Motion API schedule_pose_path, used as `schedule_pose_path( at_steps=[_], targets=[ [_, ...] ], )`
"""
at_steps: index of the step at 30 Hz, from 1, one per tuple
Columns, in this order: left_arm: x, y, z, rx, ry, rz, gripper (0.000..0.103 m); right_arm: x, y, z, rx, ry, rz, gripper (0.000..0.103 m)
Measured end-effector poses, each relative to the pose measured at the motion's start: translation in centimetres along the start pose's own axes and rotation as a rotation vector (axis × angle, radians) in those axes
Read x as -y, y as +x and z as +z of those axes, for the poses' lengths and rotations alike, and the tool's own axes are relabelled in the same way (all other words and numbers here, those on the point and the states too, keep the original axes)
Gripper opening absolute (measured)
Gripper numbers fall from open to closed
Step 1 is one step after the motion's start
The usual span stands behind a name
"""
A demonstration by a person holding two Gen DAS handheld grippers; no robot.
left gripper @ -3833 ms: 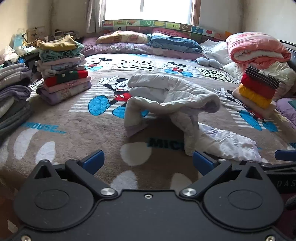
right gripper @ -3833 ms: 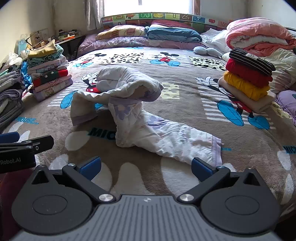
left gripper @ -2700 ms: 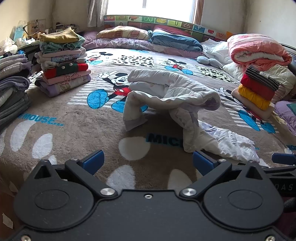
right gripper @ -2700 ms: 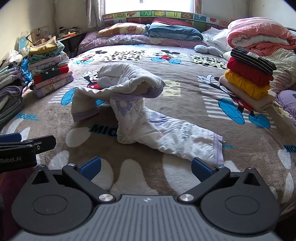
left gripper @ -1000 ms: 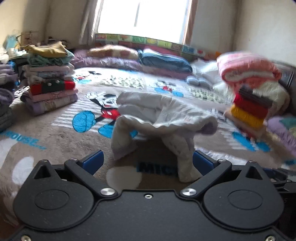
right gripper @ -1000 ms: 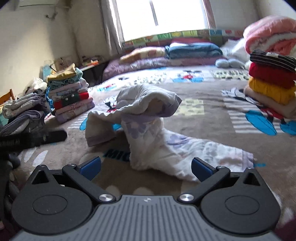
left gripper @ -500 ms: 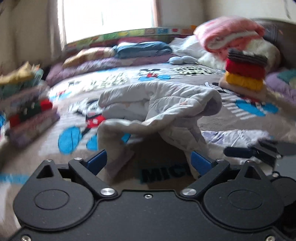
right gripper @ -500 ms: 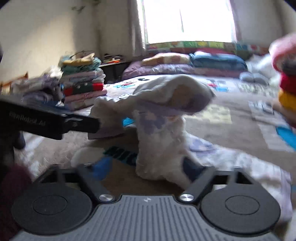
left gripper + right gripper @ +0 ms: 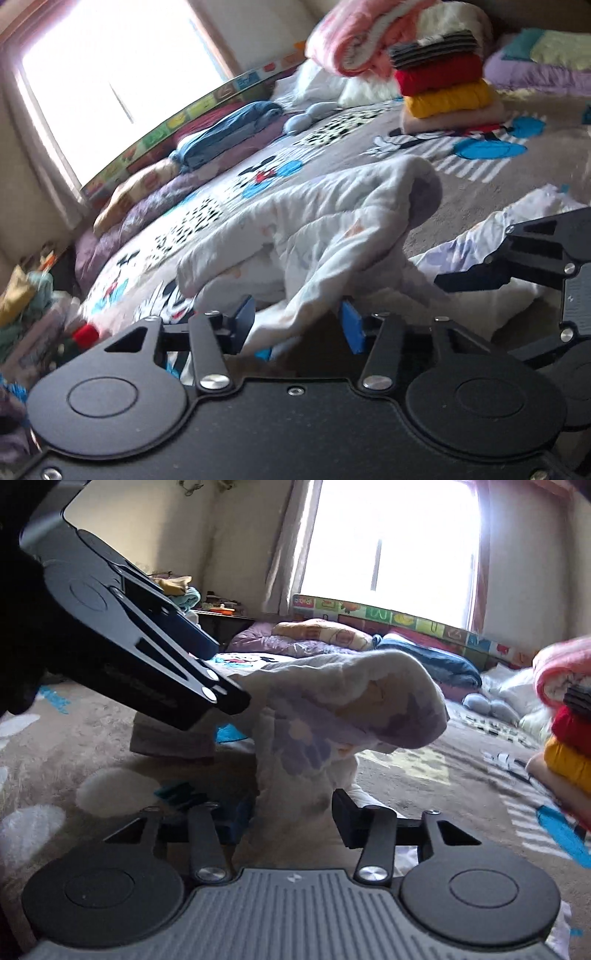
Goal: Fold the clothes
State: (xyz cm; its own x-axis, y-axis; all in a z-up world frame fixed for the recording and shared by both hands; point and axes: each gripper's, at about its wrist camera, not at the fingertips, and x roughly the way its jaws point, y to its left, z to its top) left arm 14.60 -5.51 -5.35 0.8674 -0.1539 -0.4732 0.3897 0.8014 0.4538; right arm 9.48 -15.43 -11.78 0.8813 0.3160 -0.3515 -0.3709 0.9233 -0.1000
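Note:
A crumpled white garment with a pale purple flower print [image 9: 314, 236] lies in a heap on the brown cartoon-mouse blanket [image 9: 480, 184]. My left gripper [image 9: 297, 321] is low at the heap, its jaws part closed with a fold of the cloth between them. My right gripper [image 9: 291, 812] is low at the garment's hanging part [image 9: 314, 746], jaws part closed around the cloth. The right gripper shows at the right of the left wrist view [image 9: 517, 258]; the left gripper crosses the upper left of the right wrist view [image 9: 147, 657].
A stack of folded red, yellow and striped clothes [image 9: 443, 81] stands at the right of the bed under a pink quilt [image 9: 354, 37]. Another folded stack [image 9: 26, 302] is at the left. Pillows [image 9: 229, 129] line the headboard under the window.
Both grippers have moved forward and down from the bed's near edge to the garment. Their jaws have narrowed from wide open to part closed around folds of cloth.

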Motion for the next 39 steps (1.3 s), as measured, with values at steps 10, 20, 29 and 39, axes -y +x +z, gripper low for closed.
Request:
schedule_pose_path(
  at_steps=[10,20,29,39],
  targets=[
    [0.6,0.2,2.0,0.035,-0.007,0.063,0.007,3.0,0.3,-0.1,-0.014,0.180,0.064,0.021],
    [-2.6,-6.4,5.8,0.171,-0.058,0.210,0.005,8.2,-4.8,1.8,0.123,0.317,-0.005,0.013],
    [-5.3,-11.7,7.4,0.269,-0.084,0.316,0.005,12.6,-10.6,4.4,0.258,0.354,-0.079,0.012],
    [-6.3,-16.8,7.9,0.371,-0.118,0.381,0.005,15.2,-16.8,10.5,0.390,0.226,-0.121,0.011]
  ],
)
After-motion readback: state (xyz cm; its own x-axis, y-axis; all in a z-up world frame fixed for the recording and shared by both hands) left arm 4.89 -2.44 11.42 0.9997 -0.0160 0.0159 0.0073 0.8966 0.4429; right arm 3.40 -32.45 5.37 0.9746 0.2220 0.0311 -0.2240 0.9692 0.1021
